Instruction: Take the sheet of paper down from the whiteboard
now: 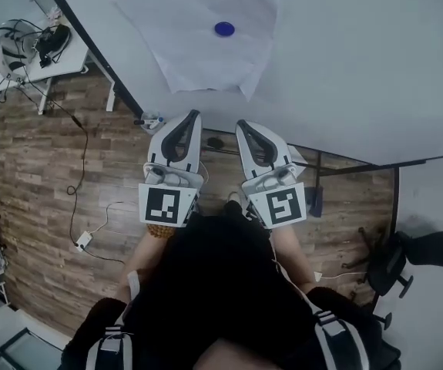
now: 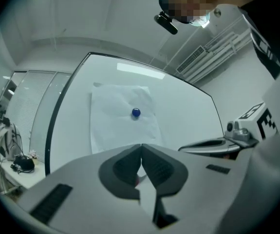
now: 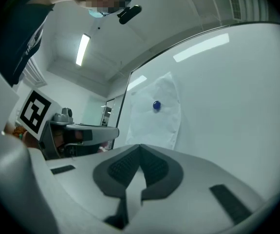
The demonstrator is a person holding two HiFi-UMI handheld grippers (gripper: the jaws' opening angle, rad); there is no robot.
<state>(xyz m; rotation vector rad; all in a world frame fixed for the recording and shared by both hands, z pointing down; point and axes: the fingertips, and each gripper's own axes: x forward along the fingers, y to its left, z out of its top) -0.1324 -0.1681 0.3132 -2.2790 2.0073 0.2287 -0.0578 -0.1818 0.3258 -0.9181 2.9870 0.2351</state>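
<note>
While the sheet of paper (image 1: 194, 37) is hanging creased on the whiteboard (image 1: 344, 68), pinned by a round blue magnet (image 1: 223, 28) sitting near its middle, both grippers are hovering short of it, touching neither sheet nor board. The left gripper (image 1: 193, 115) is pointing toward 12 o'clock in the head view, its jaws pressing together tip to tip with nothing between them. The right gripper (image 1: 239, 124) is hanging just beside it at 3 o'clock, its jaws likewise meeting and gripping nothing. From both grippers the sheet is lying at about 12 o'clock. A desk (image 1: 48, 60) cluttered with cables is standing at 10 o'clock above the wooden floor (image 1: 36, 168), and a black office chair (image 1: 410, 253) is sitting at 4 o'clock.
</note>
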